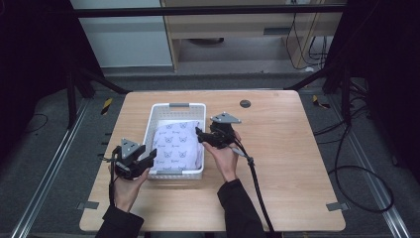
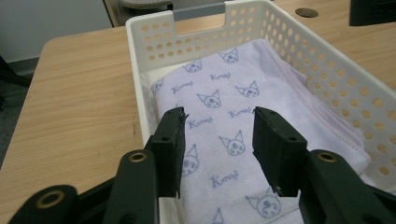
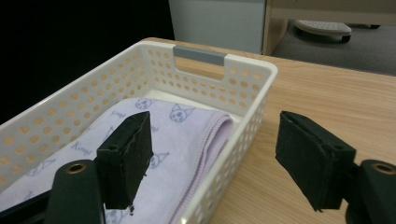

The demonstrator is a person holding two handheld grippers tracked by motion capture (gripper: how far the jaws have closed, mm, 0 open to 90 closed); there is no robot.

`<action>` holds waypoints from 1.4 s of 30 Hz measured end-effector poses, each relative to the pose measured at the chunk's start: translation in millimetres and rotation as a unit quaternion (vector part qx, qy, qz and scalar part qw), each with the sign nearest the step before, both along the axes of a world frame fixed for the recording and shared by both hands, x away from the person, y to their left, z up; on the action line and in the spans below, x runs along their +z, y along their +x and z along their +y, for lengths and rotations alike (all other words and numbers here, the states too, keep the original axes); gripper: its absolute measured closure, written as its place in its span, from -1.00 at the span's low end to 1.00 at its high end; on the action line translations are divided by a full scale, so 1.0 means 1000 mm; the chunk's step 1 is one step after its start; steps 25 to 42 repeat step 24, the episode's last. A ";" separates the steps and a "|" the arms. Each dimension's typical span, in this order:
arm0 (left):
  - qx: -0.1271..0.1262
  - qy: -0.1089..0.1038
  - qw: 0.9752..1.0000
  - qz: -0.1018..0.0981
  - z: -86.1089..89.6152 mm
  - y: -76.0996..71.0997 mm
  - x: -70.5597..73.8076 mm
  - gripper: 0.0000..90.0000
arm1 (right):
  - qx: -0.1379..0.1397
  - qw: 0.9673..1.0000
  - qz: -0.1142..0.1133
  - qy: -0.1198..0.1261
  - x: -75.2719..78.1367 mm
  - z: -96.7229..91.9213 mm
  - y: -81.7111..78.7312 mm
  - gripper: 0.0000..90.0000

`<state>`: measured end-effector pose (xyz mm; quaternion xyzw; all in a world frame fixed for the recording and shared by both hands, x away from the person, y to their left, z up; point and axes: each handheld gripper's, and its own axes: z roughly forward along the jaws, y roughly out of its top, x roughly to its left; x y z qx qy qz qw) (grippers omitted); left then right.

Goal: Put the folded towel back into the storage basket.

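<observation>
Standing on grey carpet, the light wooden table (image 1: 277, 163) has 1 dark round cable port (image 1: 244, 103) near its far edge, with black frame rails, loose cables and pale cabinets beyond. 1 white perforated basket (image 1: 154, 115) sits left of the table's middle, its long axis running from the person's side toward the far edge, with 1 grey handle strip at each short end. Inside it lies 1 folded lilac towel (image 1: 177, 144) printed with cat faces, lengthwise along the basket. There are 2 grippers. The left gripper (image 2: 218, 140) is at the basket's near left corner, jaws moderately apart above the towel. The right gripper (image 3: 212, 154) has jaws wide, straddling the basket's right wall.
</observation>
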<state>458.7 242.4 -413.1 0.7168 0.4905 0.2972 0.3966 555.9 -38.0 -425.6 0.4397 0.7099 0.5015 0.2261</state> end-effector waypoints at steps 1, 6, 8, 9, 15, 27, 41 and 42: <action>-0.002 0.001 1.000 -0.002 0.000 -0.001 0.000 0.15 | -0.001 1.000 -0.001 0.003 0.000 -0.004 -0.003 -0.43; -0.006 0.002 1.000 -0.010 0.000 -0.007 0.000 0.05 | -0.003 1.000 -0.007 0.011 -0.003 -0.018 -0.016 -0.49; -0.005 0.002 1.000 -0.013 0.001 -0.009 -0.001 0.03 | -0.006 1.000 -0.005 0.015 -0.006 -0.026 -0.023 -0.52; -0.003 0.002 1.000 -0.017 0.003 -0.012 -0.001 0.01 | -0.009 1.000 -0.005 0.018 -0.008 -0.033 -0.028 -0.53; 0.003 -0.006 1.000 -0.023 0.007 -0.017 -0.001 -0.05 | -0.022 1.000 0.003 0.014 -0.021 -0.057 -0.037 -0.60; 0.010 -0.013 1.000 -0.025 0.018 -0.023 -0.003 -0.16 | -0.043 0.999 0.005 0.013 -0.037 -0.091 -0.051 -0.61; 0.010 -0.013 1.000 -0.025 0.018 -0.023 -0.003 -0.16 | -0.043 0.999 0.005 0.013 -0.037 -0.091 -0.051 -0.61; 0.010 -0.013 1.000 -0.025 0.018 -0.023 -0.003 -0.16 | -0.043 0.999 0.005 0.013 -0.037 -0.091 -0.051 -0.61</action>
